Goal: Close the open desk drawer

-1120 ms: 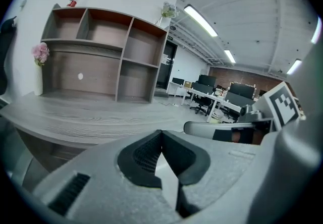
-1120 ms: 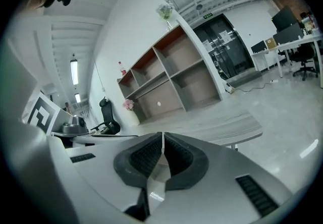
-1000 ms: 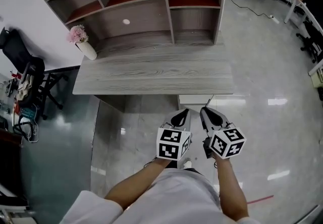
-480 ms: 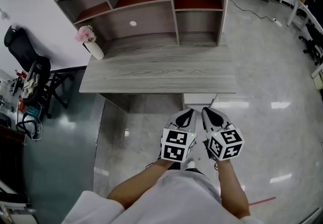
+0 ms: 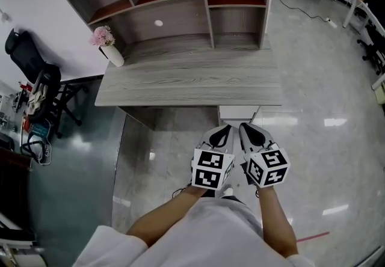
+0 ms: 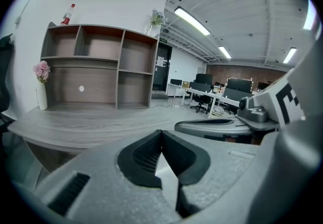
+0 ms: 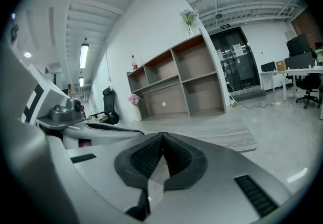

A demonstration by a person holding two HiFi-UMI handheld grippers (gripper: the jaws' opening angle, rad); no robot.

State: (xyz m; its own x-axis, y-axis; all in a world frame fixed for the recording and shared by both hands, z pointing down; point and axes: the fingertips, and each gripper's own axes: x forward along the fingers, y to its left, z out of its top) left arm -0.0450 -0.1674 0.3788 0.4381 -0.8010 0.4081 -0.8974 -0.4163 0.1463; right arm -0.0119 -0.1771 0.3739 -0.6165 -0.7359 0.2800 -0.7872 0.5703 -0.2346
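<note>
drawer [image 5: 239,113]: centre frame, under surface [image 5: 180,88] front edge, juts slightly toward frame bottom, long axis left-right | left claw [image 5: 220,133]: pressed together, just below drawer | right claw [image 5: 245,131]: pressed together

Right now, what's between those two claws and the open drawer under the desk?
Only bare shiny floor, in the head view; the left claw and right claw hang just short of the drawer.

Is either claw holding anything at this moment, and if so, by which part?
Nothing is held. The left claw and the right claw are both shut, pads together, with nothing between them.
</note>
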